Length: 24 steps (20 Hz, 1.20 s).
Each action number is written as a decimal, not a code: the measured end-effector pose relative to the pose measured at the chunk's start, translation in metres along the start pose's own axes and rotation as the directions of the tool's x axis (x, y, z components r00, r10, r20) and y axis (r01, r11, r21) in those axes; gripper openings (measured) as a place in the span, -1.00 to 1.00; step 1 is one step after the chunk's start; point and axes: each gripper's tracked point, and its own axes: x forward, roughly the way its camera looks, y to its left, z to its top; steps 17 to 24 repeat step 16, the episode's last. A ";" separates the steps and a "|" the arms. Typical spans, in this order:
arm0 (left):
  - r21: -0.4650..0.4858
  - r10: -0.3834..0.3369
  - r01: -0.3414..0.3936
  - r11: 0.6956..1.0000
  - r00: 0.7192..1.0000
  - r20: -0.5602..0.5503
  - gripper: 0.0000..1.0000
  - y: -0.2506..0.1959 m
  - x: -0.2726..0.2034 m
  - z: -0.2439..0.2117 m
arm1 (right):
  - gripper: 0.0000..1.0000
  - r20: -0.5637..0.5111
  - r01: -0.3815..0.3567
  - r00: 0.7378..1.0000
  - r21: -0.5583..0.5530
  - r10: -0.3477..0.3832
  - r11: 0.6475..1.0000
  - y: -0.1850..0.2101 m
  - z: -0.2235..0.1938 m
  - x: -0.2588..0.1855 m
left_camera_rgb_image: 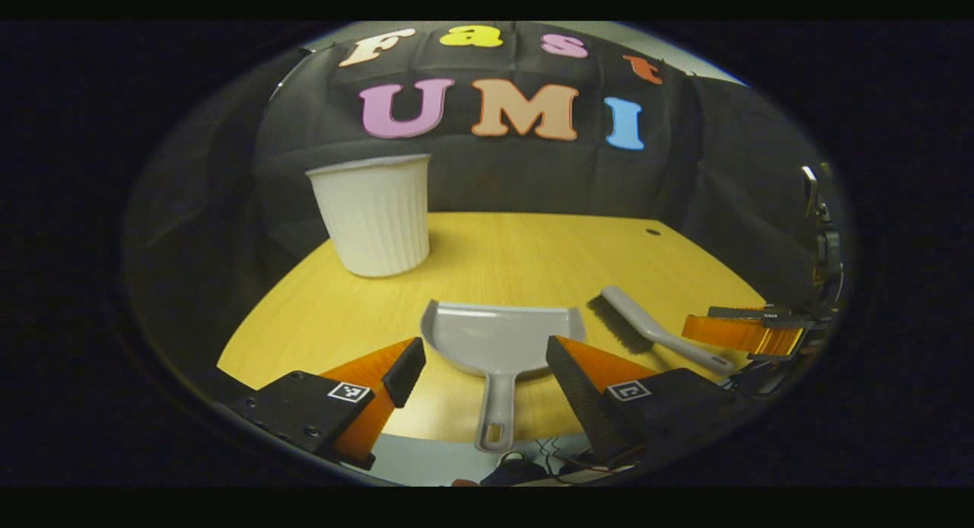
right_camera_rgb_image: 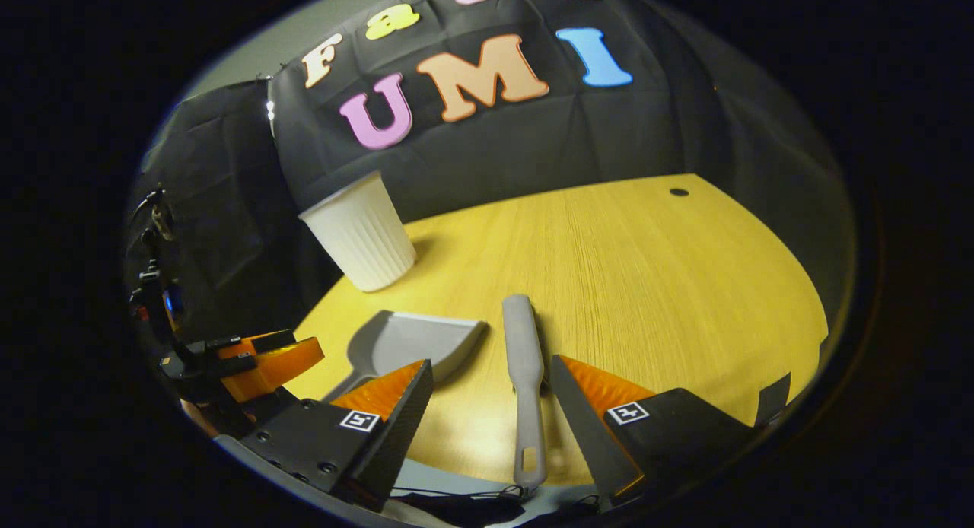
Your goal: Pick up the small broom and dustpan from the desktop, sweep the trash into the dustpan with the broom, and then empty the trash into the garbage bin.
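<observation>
In the left gripper view, the left gripper hangs at the near edge of the yellow table with its orange-and-black fingers spread wide, holding nothing. Between them lies the grey dustpan, flat on the table with its mouth facing the far wall and its handle running back toward the camera and over the table edge. Just to its right lies the broom, bristles down and near the pan's corner, handle slanting off to the right. The right gripper shows at the right edge near the end of that handle; whether its fingers touch it cannot be told from here. The white ribbed bin stands upright at the far left of the table. In the right gripper view, the right gripper has its fingers wide apart with the broom lying between them, untouched, handle toward the camera. The dustpan sits just left of it, the bin beyond. The left gripper shows at the left edge.
</observation>
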 end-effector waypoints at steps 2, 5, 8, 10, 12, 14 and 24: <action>0.006 0.024 -0.025 1.000 0.995 0.093 0.94 0.009 -0.019 0.037 | 0.83 0.114 -0.008 0.993 0.005 0.007 1.000 0.011 0.037 -0.031; -0.008 0.026 -0.025 1.000 0.970 0.240 0.93 0.010 -0.050 0.092 | 0.82 0.276 -0.008 0.961 0.036 -0.002 0.999 0.021 0.086 -0.085; -0.018 0.048 -0.044 0.999 0.934 0.355 0.89 0.006 -0.073 0.124 | 0.82 0.381 0.002 0.924 0.077 -0.031 0.997 0.035 0.091 -0.122; -0.012 0.026 -0.024 1.000 0.916 0.400 0.87 -0.001 -0.083 0.134 | 0.82 0.414 0.003 0.910 0.090 -0.041 0.996 0.039 0.090 -0.138; 0.011 0.004 -0.009 1.000 0.918 0.396 0.87 -0.002 -0.087 0.135 | 0.82 0.411 0.005 0.911 0.091 -0.042 0.996 0.039 0.087 -0.136; 0.026 -0.004 -0.006 1.000 0.924 0.383 0.87 -0.004 -0.090 0.134 | 0.82 0.415 0.000 0.909 0.093 -0.039 0.996 0.040 0.088 -0.134; 0.029 -0.009 -0.001 1.000 0.929 0.369 0.87 -0.005 -0.089 0.131 | 0.82 0.414 -0.002 0.909 0.091 -0.036 0.996 0.039 0.088 -0.132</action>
